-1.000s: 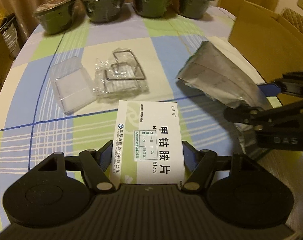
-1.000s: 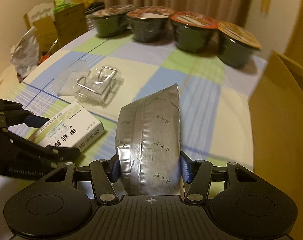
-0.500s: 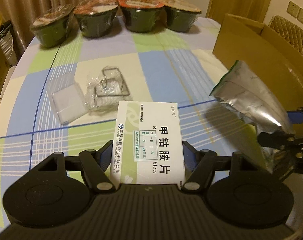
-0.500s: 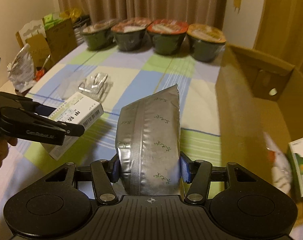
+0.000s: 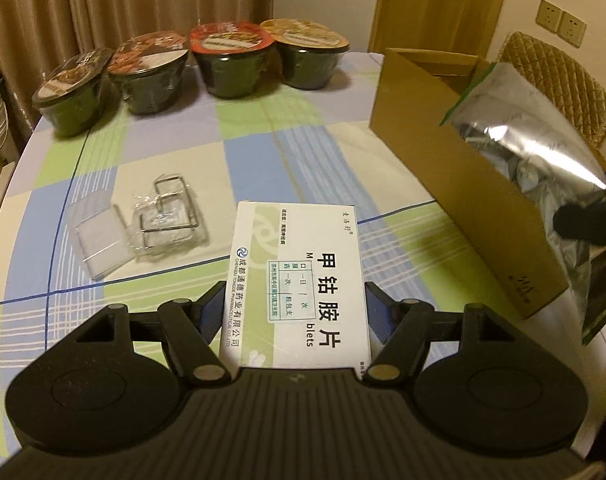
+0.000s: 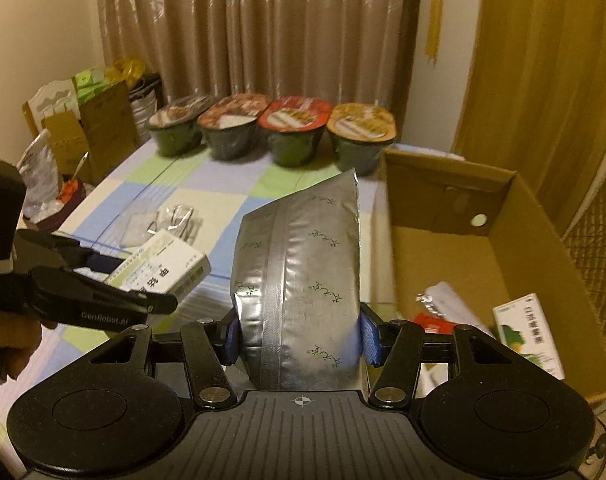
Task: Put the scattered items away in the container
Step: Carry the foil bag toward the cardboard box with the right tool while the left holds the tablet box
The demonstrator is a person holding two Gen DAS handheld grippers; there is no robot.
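My left gripper (image 5: pixel 297 312) is shut on a white medicine box (image 5: pixel 299 280) with green print, held above the checked tablecloth. My right gripper (image 6: pixel 299 336) is shut on a silver foil pouch (image 6: pixel 303 276), raised beside the near wall of the open cardboard box (image 6: pixel 443 256). In the left wrist view the pouch (image 5: pixel 531 160) hangs over the box's (image 5: pixel 455 184) near end. In the right wrist view the left gripper (image 6: pixel 143 280) and the medicine box (image 6: pixel 163 268) sit to the left. A clear plastic case (image 5: pixel 99 240) and a wire rack in clear wrap (image 5: pixel 167 216) lie on the table.
Several sealed noodle bowls (image 5: pixel 231 60) line the table's far edge. Inside the cardboard box lie a green-and-white carton (image 6: pixel 531 336) and a red-and-white packet (image 6: pixel 443 312). A quilted chair (image 5: pixel 559 76) stands behind the box. Bags and cartons (image 6: pixel 79 128) crowd the far left.
Both grippers have risen and swung right toward the cardboard box, each keeping its item. The foil pouch now hangs at the box's near wall, and the box's inside shows.
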